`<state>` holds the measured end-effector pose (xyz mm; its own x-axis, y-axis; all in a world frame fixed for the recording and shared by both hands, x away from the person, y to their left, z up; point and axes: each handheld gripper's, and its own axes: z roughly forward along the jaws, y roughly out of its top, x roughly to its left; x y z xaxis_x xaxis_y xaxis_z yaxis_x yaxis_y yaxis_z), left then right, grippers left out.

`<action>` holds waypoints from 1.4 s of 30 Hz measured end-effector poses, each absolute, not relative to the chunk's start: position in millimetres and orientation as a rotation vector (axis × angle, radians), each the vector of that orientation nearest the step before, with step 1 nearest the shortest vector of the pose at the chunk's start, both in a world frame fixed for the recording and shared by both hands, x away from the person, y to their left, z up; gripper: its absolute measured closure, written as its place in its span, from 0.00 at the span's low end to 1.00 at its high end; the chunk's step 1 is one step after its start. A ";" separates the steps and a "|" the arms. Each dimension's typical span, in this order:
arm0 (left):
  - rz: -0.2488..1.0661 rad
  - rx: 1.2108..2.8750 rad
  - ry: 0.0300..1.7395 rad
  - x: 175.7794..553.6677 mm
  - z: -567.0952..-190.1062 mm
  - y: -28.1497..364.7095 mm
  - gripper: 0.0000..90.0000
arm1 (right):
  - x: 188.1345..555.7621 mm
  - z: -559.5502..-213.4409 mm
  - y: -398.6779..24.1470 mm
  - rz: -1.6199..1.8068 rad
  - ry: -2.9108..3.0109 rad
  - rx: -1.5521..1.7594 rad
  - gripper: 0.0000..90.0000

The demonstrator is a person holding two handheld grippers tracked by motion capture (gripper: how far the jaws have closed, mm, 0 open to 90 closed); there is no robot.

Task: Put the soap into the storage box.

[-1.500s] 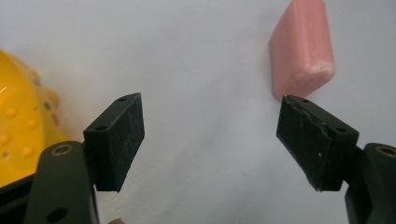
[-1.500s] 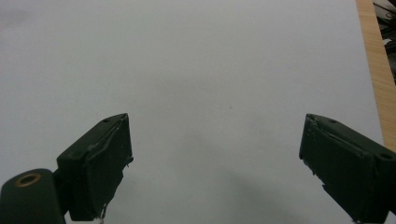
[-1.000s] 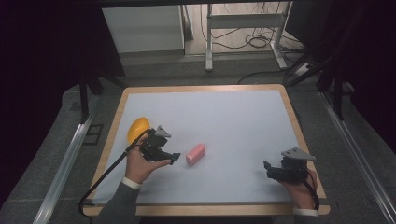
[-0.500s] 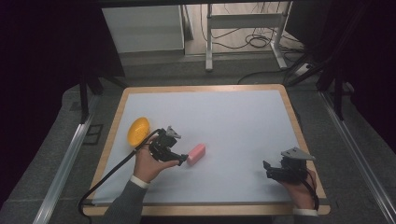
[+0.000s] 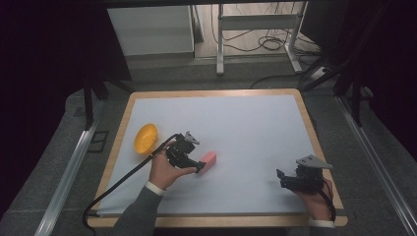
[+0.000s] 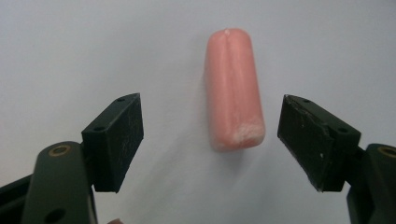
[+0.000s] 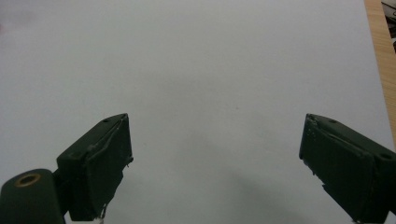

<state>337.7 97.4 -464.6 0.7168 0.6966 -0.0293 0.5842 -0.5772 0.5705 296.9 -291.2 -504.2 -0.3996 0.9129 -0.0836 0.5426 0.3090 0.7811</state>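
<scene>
Sausage (image 6: pixel 234 91), pink and stubby, lies flat on the pale blue mat (image 5: pixel 255 128), toward seven o'clock of the table in the high view, with the yellow bowl (image 5: pixel 145 137) just off at its ten o'clock, well apart from it. And here's the left gripper (image 6: pixel 210 140), poised right over the near end, jaws spread wide on either side, nothing between them touching yet. The sausage points straight away at twelve o'clock in the left gripper view, sitting a shade closer to the right-hand jaw.

It looks light and smooth, probably a soft or rubbery toy piece, rounded enough to roll or squirt out if pinched near the tip. Best bet, I'd say, is a squeeze across the middle of its length, jaws square to the sides, and centred first.

Over at five o'clock the right gripper (image 7: pixel 215 158) hangs above bare mat, jaws apart, holding nothing, near the wooden edge (image 7: pixel 380 56) of the table.
</scene>
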 end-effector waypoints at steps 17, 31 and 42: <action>0.261 2.435 0.956 347.9 -472.9 66.7 0.26 | 298.3 -507.6 -290.1 0.902 2.064 1.282 0.10; 0.245 2.441 1.005 362.6 -482.4 61.1 0.32 | 299.2 -509.4 -291.2 0.894 2.067 1.291 0.10; 0.216 2.435 1.043 367.0 -493.5 56.8 0.43 | 298.8 -508.5 -292.6 0.895 2.057 1.298 0.10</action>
